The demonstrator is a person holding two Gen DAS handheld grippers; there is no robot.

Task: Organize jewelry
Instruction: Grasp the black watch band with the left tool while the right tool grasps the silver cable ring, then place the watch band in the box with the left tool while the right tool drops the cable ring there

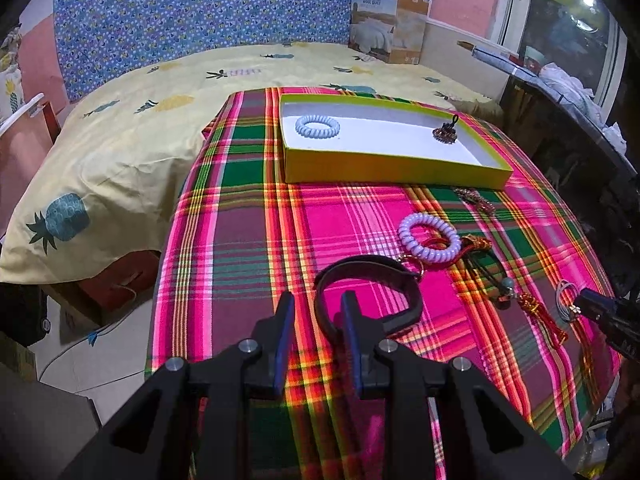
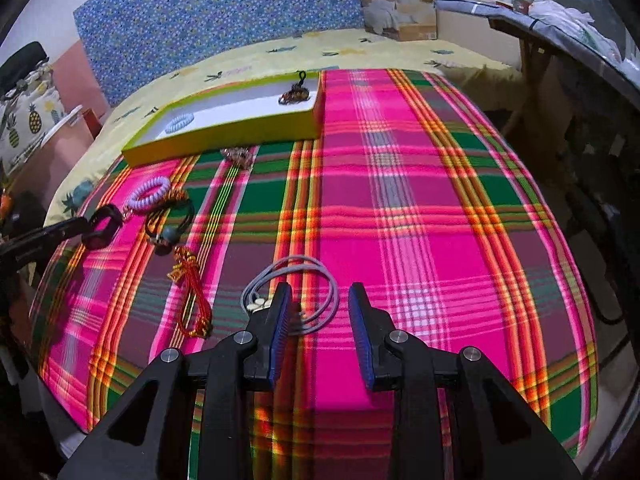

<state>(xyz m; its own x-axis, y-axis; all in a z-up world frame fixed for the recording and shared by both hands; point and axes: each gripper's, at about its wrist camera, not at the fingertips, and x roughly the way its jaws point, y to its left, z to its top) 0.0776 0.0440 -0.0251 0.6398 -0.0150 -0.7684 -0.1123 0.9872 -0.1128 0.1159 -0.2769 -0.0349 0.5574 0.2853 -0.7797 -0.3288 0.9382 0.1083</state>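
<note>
Plaid cloth [image 1: 248, 216] in pink, green and orange covers the work surface, with a pineapple-print bedspread [image 1: 120, 136] and a blue patterned panel [image 1: 200, 8] behind it. Yellow tray [image 1: 384, 168] sits at the far end, holding a pale coil band [image 1: 317, 126] and a beaded piece [image 1: 446, 134]. Loose items lie nearer: a lilac coil band [image 1: 430, 236], a black strap [image 1: 368, 292], a red-gold tassel [image 1: 540, 314], a gray cord loop [image 2: 296, 292]. Left gripper [image 1: 318, 300] has released jaws; its right finger sits inside the strap's loop, left finger outside, nothing pinched. Right gripper [image 2: 320, 292] is likewise unclenched, its left finger over the cord loop, part of the loop in the gap. Judged step: two pickups about to start. For the strap, close on the band wall squarely so it does not twist out. For the cord, go low to the cloth and take the thin strands without snagging fabric; the cord is limp and may slip. A cardboard box [image 1: 390, 24] stands at the bed's far edge, and a cluttered shelf [image 1: 560, 76] at right.
</note>
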